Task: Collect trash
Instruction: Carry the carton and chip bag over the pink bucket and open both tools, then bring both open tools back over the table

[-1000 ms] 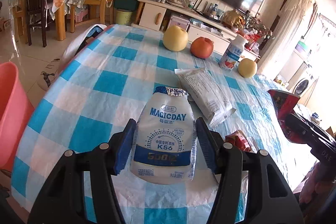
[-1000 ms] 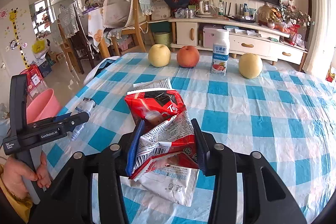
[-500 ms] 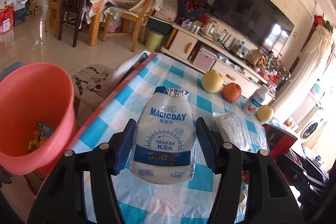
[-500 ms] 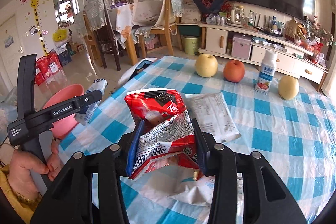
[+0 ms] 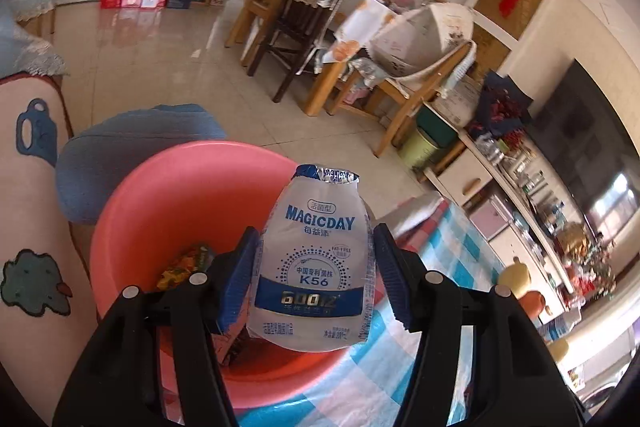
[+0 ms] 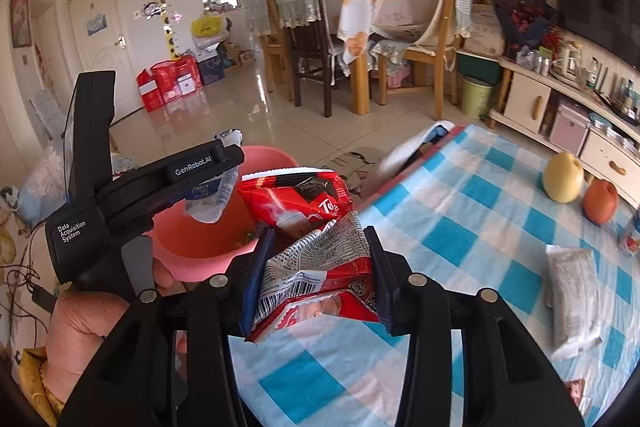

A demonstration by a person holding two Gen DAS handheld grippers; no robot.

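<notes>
Two hand-held grippers clamp trash: left [image 5: 314,281] pouch [image 5: 316,259] over basin [image 5: 132,227], right [image 6: 318,277] wrapper [image 6: 312,251].

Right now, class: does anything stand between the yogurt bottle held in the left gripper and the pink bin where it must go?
Nothing visible does. The left gripper holds the yogurt bottle over the open pink bin, which holds only some wrappers at the bottom.

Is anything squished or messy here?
Yes. The red snack bag in the right gripper is crumpled and torn open. The MAGICDAY pouch in the left gripper is flattened and empty. A grey wrapper lies loose on the checked tablecloth.
</notes>
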